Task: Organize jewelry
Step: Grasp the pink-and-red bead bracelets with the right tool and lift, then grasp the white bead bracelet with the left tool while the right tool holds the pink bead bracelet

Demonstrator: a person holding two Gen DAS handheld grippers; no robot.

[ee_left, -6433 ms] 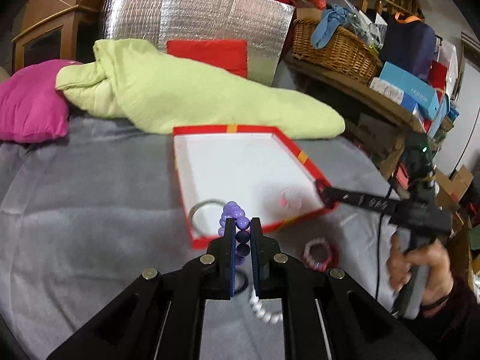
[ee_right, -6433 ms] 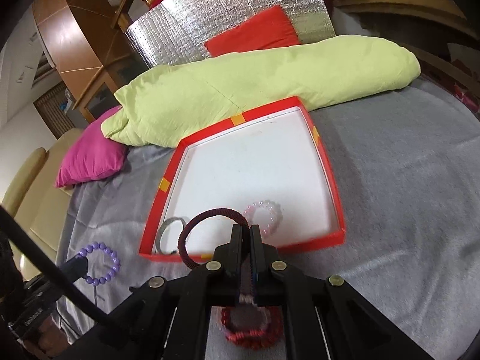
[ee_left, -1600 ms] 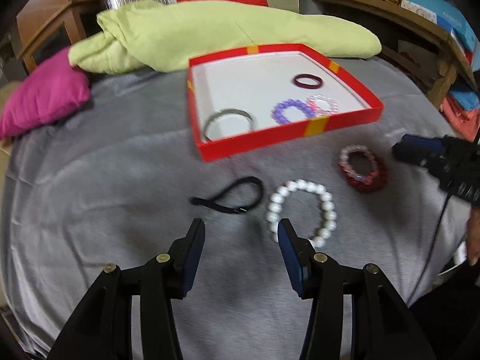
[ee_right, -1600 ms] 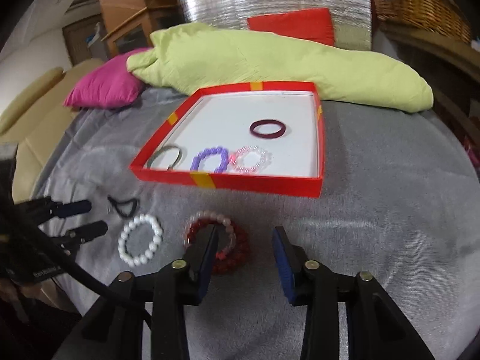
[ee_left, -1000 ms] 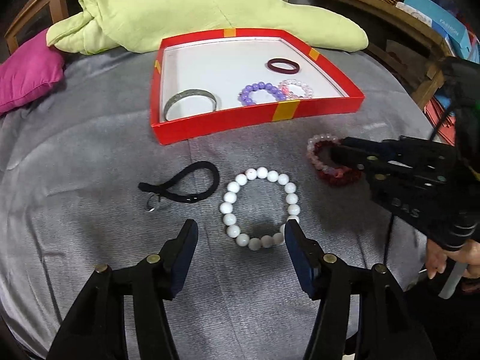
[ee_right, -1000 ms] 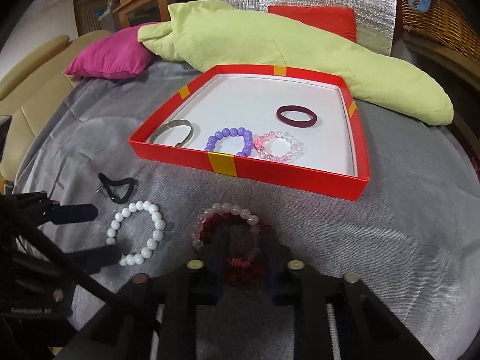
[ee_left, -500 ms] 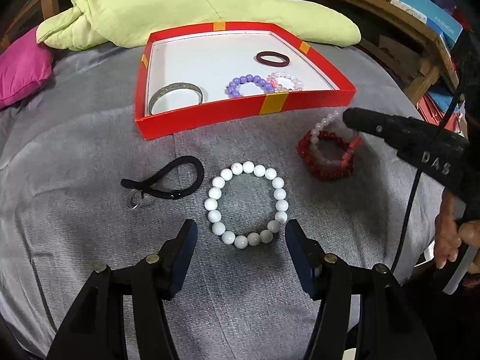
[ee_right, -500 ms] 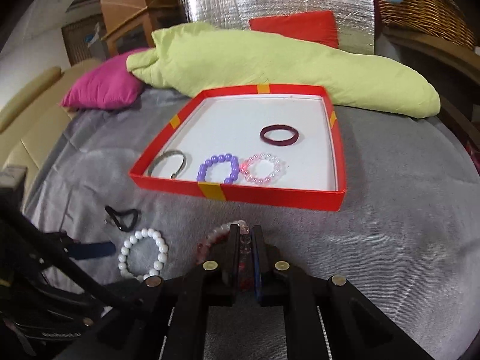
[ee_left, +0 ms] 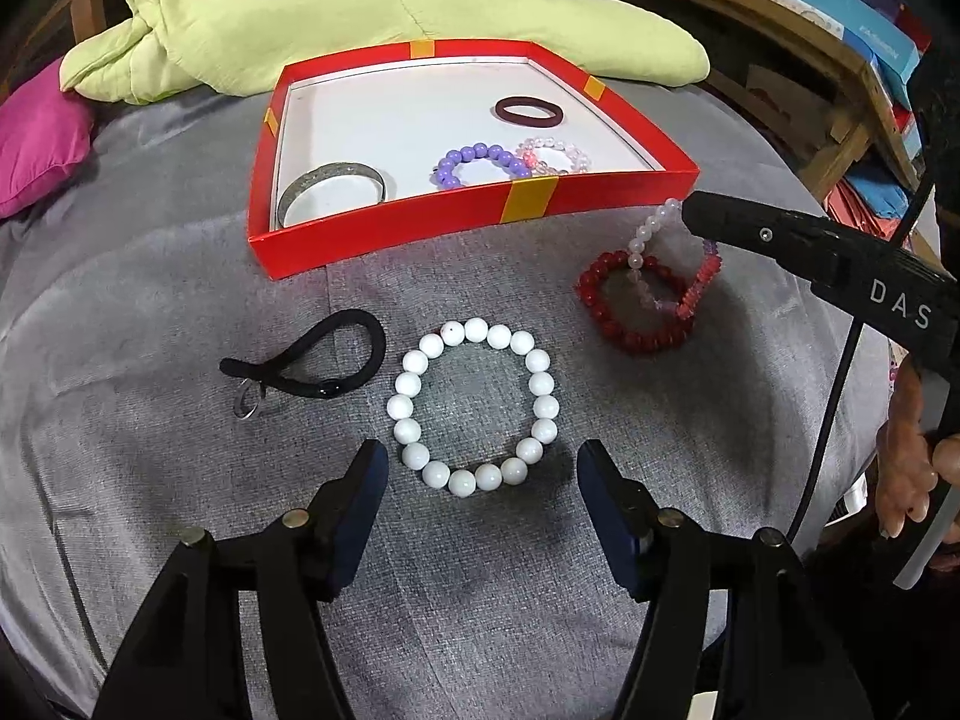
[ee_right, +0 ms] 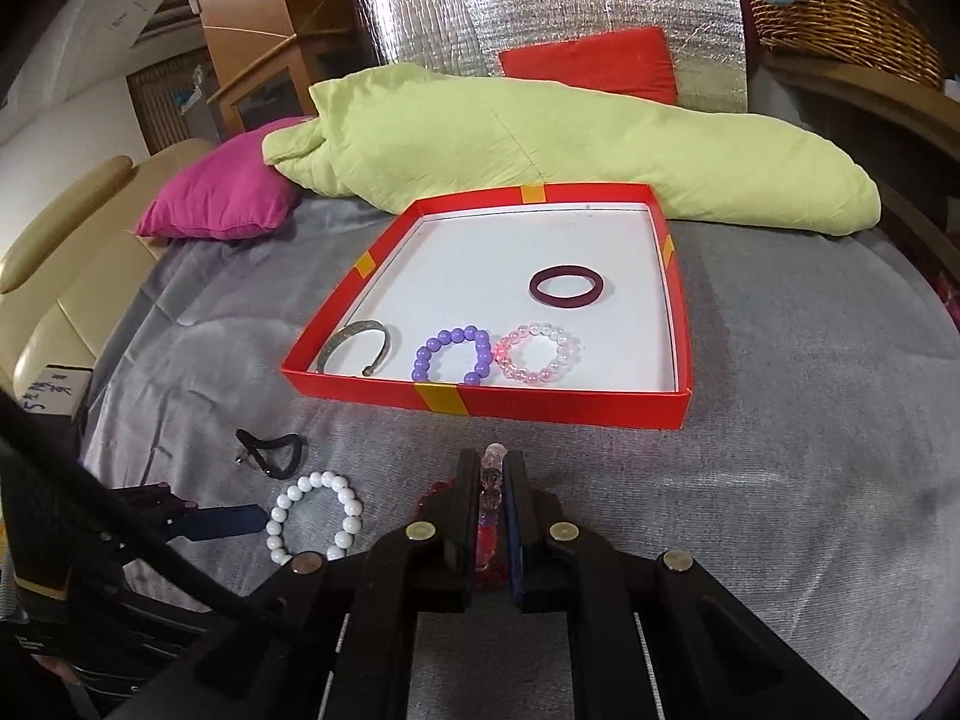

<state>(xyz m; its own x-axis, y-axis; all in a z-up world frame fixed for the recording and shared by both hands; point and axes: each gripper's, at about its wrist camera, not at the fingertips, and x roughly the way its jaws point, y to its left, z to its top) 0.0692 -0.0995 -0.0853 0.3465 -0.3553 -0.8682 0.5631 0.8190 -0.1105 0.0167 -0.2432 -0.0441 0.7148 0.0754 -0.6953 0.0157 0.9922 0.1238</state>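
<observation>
A red tray (ee_left: 384, 222) (ee_right: 681, 330) on the grey cloth holds a silver bangle (ee_left: 331, 187), a purple bead bracelet (ee_left: 480, 161), a pink bead bracelet (ee_right: 537, 354) and a dark red ring bracelet (ee_right: 567, 286). My left gripper (ee_left: 480, 480) is open, just short of a white bead bracelet (ee_left: 474, 405). A black cord bracelet (ee_left: 312, 360) lies left of it. My right gripper (ee_right: 489, 480) is shut on a pale pink bead bracelet (ee_left: 645, 240), lifting it together with a red bead bracelet (ee_left: 636, 312) whose far side is raised.
A light green quilt (ee_right: 540, 144) lies behind the tray, a magenta pillow (ee_right: 222, 204) to its left. A foil-covered board (ee_right: 552, 18) and a wicker basket (ee_right: 840, 6) stand at the back. A wooden shelf with boxes (ee_left: 840, 42) is on the right.
My right gripper closed on the pale pink beads over the red bracelet and has raised them. My left gripper came in open toward the white bracelet and holds there.
</observation>
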